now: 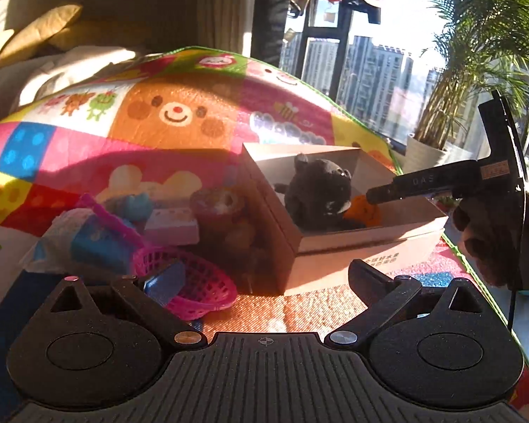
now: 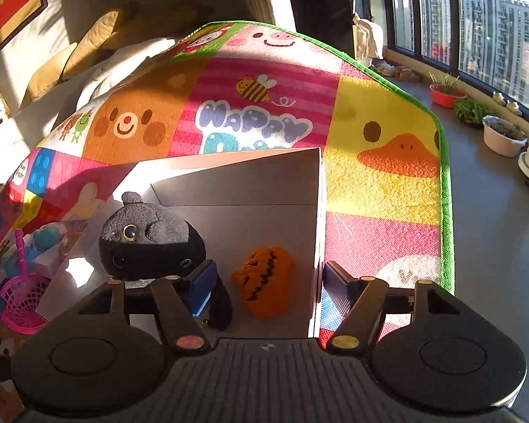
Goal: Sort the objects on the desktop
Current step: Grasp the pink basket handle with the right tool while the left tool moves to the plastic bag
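Note:
An open cardboard box (image 1: 370, 243) stands on the colourful play mat (image 1: 180, 112). In it are a black plush animal (image 1: 317, 194) and a small orange pumpkin plush (image 1: 365, 213). My left gripper (image 1: 264, 278) is open wide in front of the box, with only mat between its fingers. My right gripper (image 2: 269, 283) is open over the near end of the box (image 2: 247, 176). The pumpkin plush (image 2: 264, 285) lies below the gap without touching the pads, and the black plush (image 2: 148, 243) is just left of the left finger. A gloved hand (image 1: 490, 243) holds that gripper.
Left of the box lies a heap: a pink mesh basket (image 1: 201, 289), a blue toy (image 1: 134, 204), a pink-white block (image 1: 172, 225), a brown plush (image 1: 229, 211) and a tissue pack (image 1: 70, 236). The mat's green edge (image 2: 448, 211) borders bare floor with plant pots (image 2: 504, 137).

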`<state>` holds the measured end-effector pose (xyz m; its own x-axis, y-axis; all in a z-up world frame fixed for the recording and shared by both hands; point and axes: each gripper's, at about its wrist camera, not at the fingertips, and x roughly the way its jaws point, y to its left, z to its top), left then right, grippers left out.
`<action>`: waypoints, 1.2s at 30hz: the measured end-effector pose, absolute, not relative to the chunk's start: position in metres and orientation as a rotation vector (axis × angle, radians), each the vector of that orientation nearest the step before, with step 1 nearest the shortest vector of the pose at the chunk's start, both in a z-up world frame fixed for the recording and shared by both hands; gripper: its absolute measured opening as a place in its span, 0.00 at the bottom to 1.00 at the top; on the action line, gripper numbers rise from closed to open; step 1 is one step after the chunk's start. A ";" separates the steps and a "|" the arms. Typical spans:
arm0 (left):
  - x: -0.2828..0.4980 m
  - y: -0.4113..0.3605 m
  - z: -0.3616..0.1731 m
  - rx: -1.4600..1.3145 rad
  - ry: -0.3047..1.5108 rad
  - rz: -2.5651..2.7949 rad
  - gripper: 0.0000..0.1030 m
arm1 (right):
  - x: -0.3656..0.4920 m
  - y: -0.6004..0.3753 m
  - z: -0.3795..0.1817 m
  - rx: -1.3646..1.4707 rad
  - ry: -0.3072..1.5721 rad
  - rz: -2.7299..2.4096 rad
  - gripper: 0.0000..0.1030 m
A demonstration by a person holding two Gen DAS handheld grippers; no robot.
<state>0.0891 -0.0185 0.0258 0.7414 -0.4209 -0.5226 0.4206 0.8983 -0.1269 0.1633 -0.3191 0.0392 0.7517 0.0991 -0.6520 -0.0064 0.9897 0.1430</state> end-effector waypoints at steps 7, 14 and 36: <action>0.076 0.027 0.017 -0.078 0.613 -0.336 1.00 | 0.178 -0.279 0.046 0.004 0.713 0.142 0.67; 0.066 0.067 0.022 -0.057 0.589 -0.137 1.00 | 0.111 -0.200 0.089 -0.223 0.445 0.214 0.72; 0.083 0.116 0.034 -0.111 0.595 -0.105 1.00 | 0.051 -0.072 0.039 -0.459 0.624 0.603 0.07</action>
<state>0.0835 0.1158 0.0336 0.8234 -0.1301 -0.5523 0.0663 0.9888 -0.1340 0.0506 -0.0720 0.0388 0.6526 0.3783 -0.6565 -0.6428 0.7351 -0.2155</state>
